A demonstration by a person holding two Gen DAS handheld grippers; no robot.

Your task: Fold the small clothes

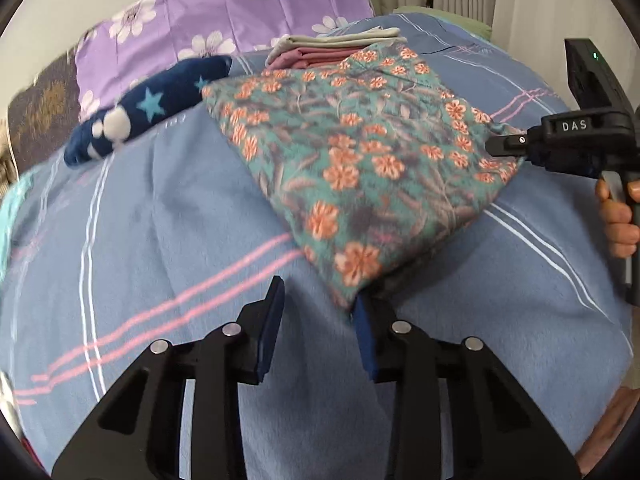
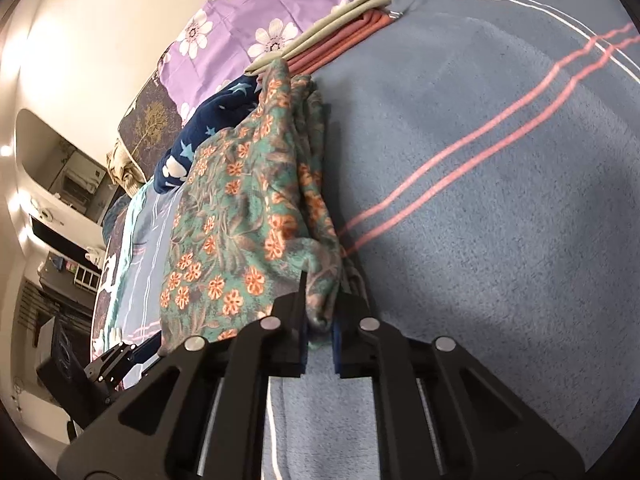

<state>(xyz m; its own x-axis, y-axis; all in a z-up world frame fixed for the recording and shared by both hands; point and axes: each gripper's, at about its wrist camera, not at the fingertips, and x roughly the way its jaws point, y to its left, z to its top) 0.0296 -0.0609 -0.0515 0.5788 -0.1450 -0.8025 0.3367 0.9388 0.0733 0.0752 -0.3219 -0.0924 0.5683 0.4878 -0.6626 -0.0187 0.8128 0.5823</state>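
one "das" label (image 1: 574, 125), right gripper (image 1: 494, 145)

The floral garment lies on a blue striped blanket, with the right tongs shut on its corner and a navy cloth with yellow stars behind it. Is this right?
Not quite: the stars on the navy cloth are light blue, as the left wrist view shows. The floral garment does lie on the blue striped blanket, right tongs shut on its corner.

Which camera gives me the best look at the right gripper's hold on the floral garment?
The right wrist view. There the right gripper is seen close up, its pads pinching a bunched edge of the floral garment. The left wrist view shows that gripper only from the side, at the garment's far corner, its contact hidden.
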